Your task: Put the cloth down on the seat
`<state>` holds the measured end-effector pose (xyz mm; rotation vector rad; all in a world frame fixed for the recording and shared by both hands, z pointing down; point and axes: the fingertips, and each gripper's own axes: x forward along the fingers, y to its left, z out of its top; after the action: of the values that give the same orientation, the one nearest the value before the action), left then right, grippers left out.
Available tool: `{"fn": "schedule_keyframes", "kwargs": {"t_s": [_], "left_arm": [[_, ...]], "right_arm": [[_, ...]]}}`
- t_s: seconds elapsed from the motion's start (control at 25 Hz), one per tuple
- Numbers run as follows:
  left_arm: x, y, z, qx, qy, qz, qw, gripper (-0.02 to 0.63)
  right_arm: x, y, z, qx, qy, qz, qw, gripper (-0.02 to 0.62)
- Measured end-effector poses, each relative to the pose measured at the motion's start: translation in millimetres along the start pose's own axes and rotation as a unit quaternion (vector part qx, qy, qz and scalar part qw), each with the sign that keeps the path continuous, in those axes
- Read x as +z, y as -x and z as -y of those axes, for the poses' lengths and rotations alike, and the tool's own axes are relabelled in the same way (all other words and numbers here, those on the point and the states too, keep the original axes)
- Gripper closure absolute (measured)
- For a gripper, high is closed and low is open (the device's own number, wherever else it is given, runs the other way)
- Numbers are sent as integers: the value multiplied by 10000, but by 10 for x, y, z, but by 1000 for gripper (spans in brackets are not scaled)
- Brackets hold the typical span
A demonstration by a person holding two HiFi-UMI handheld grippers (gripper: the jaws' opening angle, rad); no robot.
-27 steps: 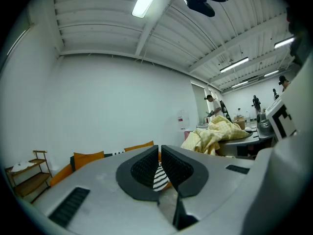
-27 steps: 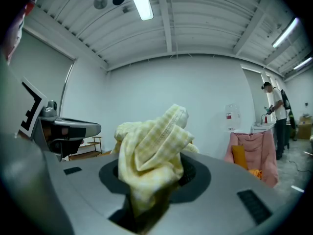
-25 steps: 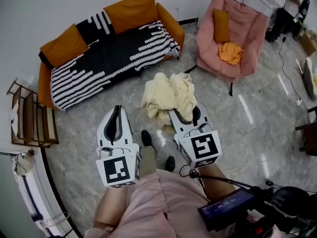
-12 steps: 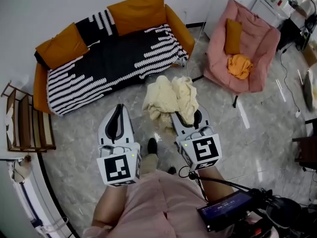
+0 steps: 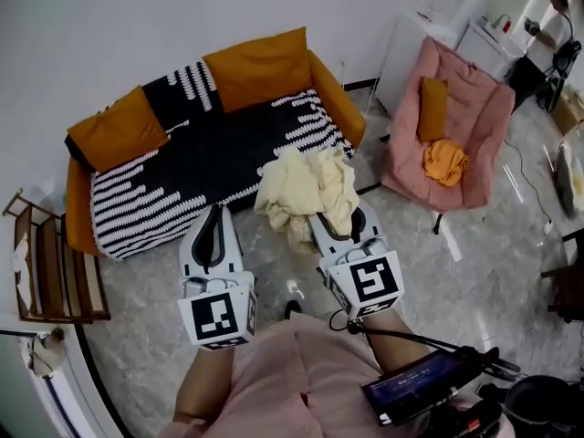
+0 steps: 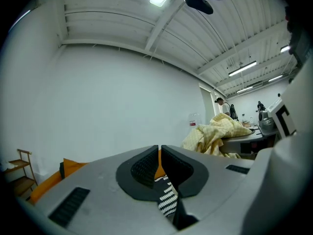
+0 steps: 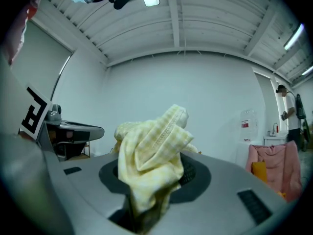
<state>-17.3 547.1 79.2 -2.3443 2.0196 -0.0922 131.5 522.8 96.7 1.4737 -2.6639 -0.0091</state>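
A pale yellow checked cloth (image 5: 306, 190) hangs bunched from my right gripper (image 5: 339, 219), which is shut on it. In the right gripper view the cloth (image 7: 151, 153) fills the space between the jaws and spills upward. The cloth hangs over the front right edge of the sofa seat (image 5: 196, 158), which carries a black-and-white throw. My left gripper (image 5: 212, 226) is shut with nothing in it, held just in front of the sofa. The left gripper view shows its pads (image 6: 146, 168) closed together, with the cloth (image 6: 215, 133) off to the right.
The orange sofa has orange cushions (image 5: 260, 67) at the back and left. A pink armchair (image 5: 465, 126) with an orange cloth (image 5: 445, 162) stands at the right. A wooden rack (image 5: 46, 258) stands at the left. The person's shoe (image 5: 294, 290) rests on the grey floor.
The person has stepped toward the sofa. Both grippers and the cloth now sit closer to the sofa's front edge; the cloth overlaps the seat's right corner.
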Motion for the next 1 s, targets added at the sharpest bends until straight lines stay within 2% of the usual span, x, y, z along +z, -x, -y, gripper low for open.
{"fn": "schedule_keyframes", "kwargs": {"t_s": [0.2, 0.56, 0.8, 1.0], "left_arm": [[-68, -274, -80, -120, 16, -41, 9999, 580], [-254, -905, -57, -308, -33, -190, 9993, 580], [-370, -1542, -96, -241, -87, -398, 9989, 580], [-442, -2274, -119, -210, -101, -557, 9982, 580]], "right_arm": [[1, -242, 80, -82, 31, -11, 10000, 439], [-152, -690, 507, -283, -45, -126, 9995, 439], [-179, -1235, 953, -278, -53, -134, 9995, 439], [-214, -1830, 1411, -213, -23, -225, 9995, 439]]}}
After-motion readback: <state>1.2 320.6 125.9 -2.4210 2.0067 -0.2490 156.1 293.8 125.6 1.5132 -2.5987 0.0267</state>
